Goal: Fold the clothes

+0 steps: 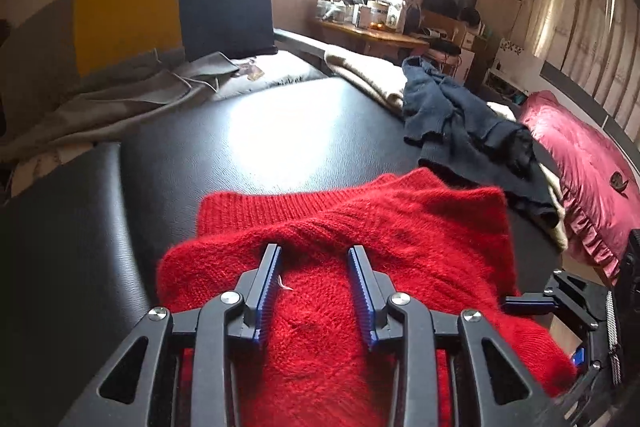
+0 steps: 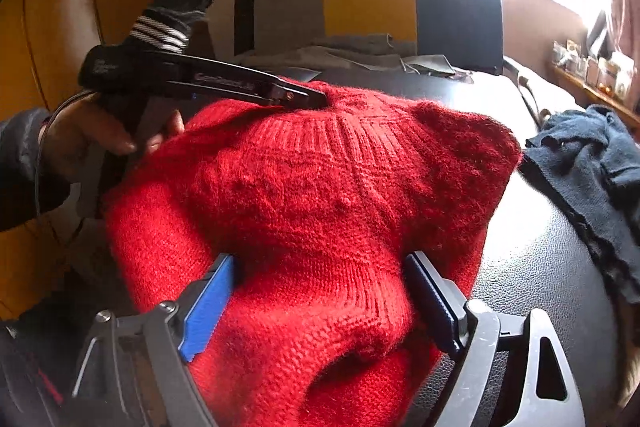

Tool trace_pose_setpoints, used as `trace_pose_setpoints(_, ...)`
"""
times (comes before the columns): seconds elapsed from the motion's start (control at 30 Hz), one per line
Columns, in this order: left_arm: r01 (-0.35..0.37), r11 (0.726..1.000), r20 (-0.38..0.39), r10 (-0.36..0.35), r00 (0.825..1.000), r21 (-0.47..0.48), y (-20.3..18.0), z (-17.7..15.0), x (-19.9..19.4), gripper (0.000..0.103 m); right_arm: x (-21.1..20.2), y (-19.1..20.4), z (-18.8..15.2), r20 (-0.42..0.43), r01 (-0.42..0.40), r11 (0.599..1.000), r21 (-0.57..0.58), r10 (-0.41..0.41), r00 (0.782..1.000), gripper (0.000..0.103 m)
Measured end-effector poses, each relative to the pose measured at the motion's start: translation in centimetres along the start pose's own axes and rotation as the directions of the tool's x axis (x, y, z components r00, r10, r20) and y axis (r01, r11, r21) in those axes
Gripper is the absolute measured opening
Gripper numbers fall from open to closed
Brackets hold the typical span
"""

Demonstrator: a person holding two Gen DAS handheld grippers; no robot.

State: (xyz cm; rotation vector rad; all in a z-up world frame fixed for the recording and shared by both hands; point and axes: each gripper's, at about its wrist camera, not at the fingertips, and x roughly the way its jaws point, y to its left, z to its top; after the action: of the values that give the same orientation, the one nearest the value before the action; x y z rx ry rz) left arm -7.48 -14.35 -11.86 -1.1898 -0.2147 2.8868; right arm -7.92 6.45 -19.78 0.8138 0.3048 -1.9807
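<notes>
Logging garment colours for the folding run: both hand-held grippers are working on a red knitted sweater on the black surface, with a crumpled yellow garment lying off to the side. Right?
Not quite: the crumpled garment beside the red sweater is dark blue, not yellow, as the left wrist view shows. The rest holds: the left hand-held gripper and right hand-held gripper both work on the sweater on the black surface.

A fuzzy red knitted sweater [image 1: 360, 239] [image 2: 320, 195] lies bunched and partly folded on a black leather surface [image 1: 240, 147], its ribbed collar facing up. A crumpled dark blue garment [image 1: 452, 111] [image 2: 592, 163] lies just beside it.
</notes>
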Motion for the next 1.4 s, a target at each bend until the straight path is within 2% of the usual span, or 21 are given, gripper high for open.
trace_pose_setpoints(0.07, 0.016, 1.000, 0.024, -0.015, 1.000, -0.027, 0.4, 0.1, -1.5, 0.035, -0.2, -0.4, 0.8, -0.015, -0.024, 0.999, 0.040, 0.024, 1.000, 0.092)
trace_pose_setpoints(0.17, 0.111, 0.985, 0.085, -0.101, 0.991, -0.130, 2.9, -0.9, -4.9, 0.038, -0.8, -1.6, 2.2, -0.007, -0.084, 0.985, 0.153, 0.086, 0.996, 0.094)
trace_pose_setpoints(0.2, 0.145, 0.975, 0.105, -0.128, 0.986, -0.170, 4.1, -1.4, -5.9, 0.040, -1.5, -2.2, 2.7, 0.018, -0.113, 0.974, 0.197, 0.112, 0.994, 0.099)
trace_pose_setpoints(0.3, 0.255, 0.912, 0.122, -0.227, 0.966, -0.322, 8.7, -4.1, -7.4, 0.054, -3.4, -4.5, 3.5, 0.105, -0.211, 0.922, 0.325, 0.187, 0.977, 0.103)
trace_pose_setpoints(0.37, 0.289, 0.873, 0.119, -0.264, 0.957, -0.393, 11.2, -6.1, -7.4, 0.054, -3.7, -6.5, 3.6, 0.117, -0.244, 0.883, 0.401, 0.215, 0.970, 0.103)
trace_pose_setpoints(0.4, 0.302, 0.856, 0.118, -0.279, 0.953, -0.420, 12.2, -7.1, -7.4, 0.054, -3.4, -7.2, 3.6, 0.095, -0.229, 0.880, 0.417, 0.208, 0.973, 0.103)
trace_pose_setpoints(0.5, 0.401, 0.767, 0.132, -0.390, 0.911, -0.501, 13.9, -9.3, -6.3, 0.057, -1.1, -9.7, 3.5, 0.011, -0.209, 0.860, 0.466, 0.230, 0.973, 0.103)
trace_pose_setpoints(0.57, 0.446, 0.741, 0.139, -0.440, 0.887, -0.502, 13.9, -9.6, -5.4, 0.060, 0.4, -10.7, 3.3, -0.016, -0.210, 0.847, 0.488, 0.248, 0.969, 0.103)
trace_pose_setpoints(0.63, 0.485, 0.727, 0.140, -0.483, 0.864, -0.486, 13.2, -9.5, -4.6, 0.062, 1.8, -11.2, 3.2, -0.030, -0.227, 0.833, 0.505, 0.280, 0.959, 0.103)
trace_pose_setpoints(0.73, 0.492, 0.757, 0.083, -0.509, 0.856, -0.430, 11.7, -8.5, -2.6, 0.063, 3.8, -10.7, 3.6, -0.046, -0.266, 0.832, 0.487, 0.328, 0.944, 0.103)
trace_pose_setpoints(0.77, 0.480, 0.773, 0.056, -0.505, 0.861, -0.415, 11.3, -8.3, -1.8, 0.064, 4.4, -10.7, 4.0, -0.039, -0.280, 0.833, 0.478, 0.339, 0.940, 0.103)
trace_pose_setpoints(0.83, 0.481, 0.774, 0.031, -0.515, 0.856, -0.413, 11.1, -8.2, -0.4, 0.072, 5.5, -10.8, 4.6, -0.021, -0.320, 0.809, 0.493, 0.379, 0.925, 0.103)
trace_pose_setpoints(0.93, 0.494, 0.757, 0.049, -0.527, 0.849, -0.428, 10.9, -7.9, 0.3, 0.074, 6.3, -10.4, 5.0, -0.020, -0.334, 0.800, 0.498, 0.395, 0.918, 0.103)
trace_pose_setpoints(1.0, 0.487, 0.761, 0.045, -0.521, 0.853, -0.429, 10.4, -7.6, 0.5, 0.073, 6.7, -9.8, 5.3, -0.024, -0.344, 0.804, 0.486, 0.406, 0.914, 0.103)
trace_pose_setpoints(1.03, 0.496, 0.744, 0.052, -0.532, 0.845, -0.449, 10.4, -7.7, 0.7, 0.061, 6.8, -9.4, 5.4, -0.027, -0.346, 0.807, 0.479, 0.407, 0.913, 0.103)
trace_pose_setpoints(1.07, 0.504, 0.726, 0.060, -0.543, 0.838, -0.468, 10.3, -7.8, 0.9, 0.055, 6.9, -8.7, 5.4, -0.034, -0.349, 0.812, 0.467, 0.411, 0.911, 0.098)
trace_pose_setpoints(1.1, 0.505, 0.714, 0.076, -0.541, 0.838, -0.485, 10.3, -8.1, 0.9, 0.048, 6.9, -8.0, 5.3, -0.046, -0.347, 0.818, 0.458, 0.412, 0.910, 0.077)
trace_pose_setpoints(1.13, 0.506, 0.702, 0.092, -0.538, 0.838, -0.500, 10.3, -8.5, 0.8, 0.044, 7.0, -7.6, 5.1, -0.057, -0.339, 0.822, 0.458, 0.407, 0.911, 0.063)
trace_pose_setpoints(1.2, 0.494, 0.704, 0.107, -0.518, 0.849, -0.510, 9.7, -9.1, 0.1, 0.040, 7.1, -7.2, 4.5, -0.033, -0.348, 0.806, 0.479, 0.413, 0.910, 0.057)
trace_pose_setpoints(1.27, 0.519, 0.678, 0.158, -0.521, 0.839, -0.520, 9.1, -10.0, -1.7, 0.037, 7.4, -7.1, 4.4, -0.005, -0.362, 0.789, 0.497, 0.419, 0.908, 0.055)
trace_pose_setpoints(1.4, 0.543, 0.672, 0.220, -0.508, 0.833, -0.504, 8.7, -11.8, -6.1, 0.035, 8.0, -5.2, 4.6, 0.045, -0.454, 0.723, 0.521, 0.508, 0.860, 0.052)
